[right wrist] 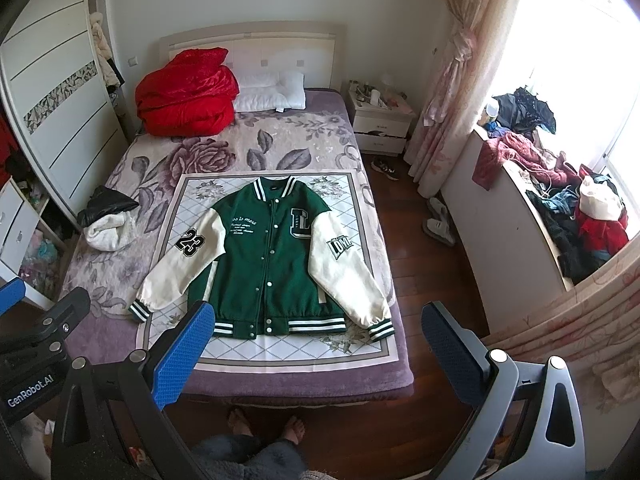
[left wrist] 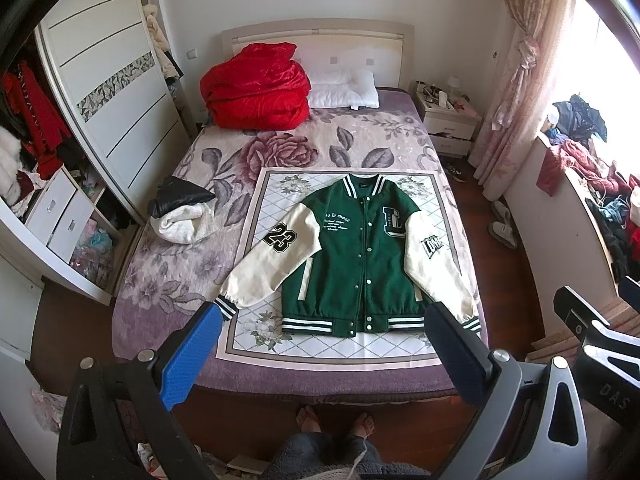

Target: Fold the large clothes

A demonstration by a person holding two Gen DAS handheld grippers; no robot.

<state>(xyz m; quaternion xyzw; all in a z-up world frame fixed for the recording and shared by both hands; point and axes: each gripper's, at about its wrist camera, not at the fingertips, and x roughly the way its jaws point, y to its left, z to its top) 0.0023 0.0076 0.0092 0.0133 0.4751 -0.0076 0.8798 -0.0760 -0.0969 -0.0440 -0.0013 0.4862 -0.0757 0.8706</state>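
The green varsity jacket [left wrist: 352, 256] is lying flat and face up on a quilted floral mat [left wrist: 348, 344] near the foot of the bed [left wrist: 168, 276], snapped shut down the front, collar toward the headboard and striped hem toward the person. Its cream sleeves are spreading outward and down: the one bearing the "23" patch [left wrist: 279, 237] is angling off the mat's edge onto the purple rose blanket, while the one with the lettered patch [left wrist: 431, 246] is running along the bed's window side, its striped cuff lying just beside the hem. A large "L" is showing on the chest.

The left hand-held gripper [left wrist: 324, 344] is hovering above the foot of the bed with its blue-padded fingers [left wrist: 192, 356] spread wide apart, holding nothing. The right hand-held gripper [right wrist: 320, 344] is hanging likewise over the bed's corner, fingers wide apart and empty; neither is touching the jacket.

A red quilt [left wrist: 256, 88] is sitting bundled by the headboard next to a white pillow [left wrist: 344, 89]. A black-and-white garment [left wrist: 184, 212] is lying crumpled on the blanket beside the mat, on the wardrobe side. The person's bare feet [left wrist: 336, 424] are showing on the wooden floor below the bed's edge. Heaped clothes [right wrist: 560, 200] are covering the window ledge.
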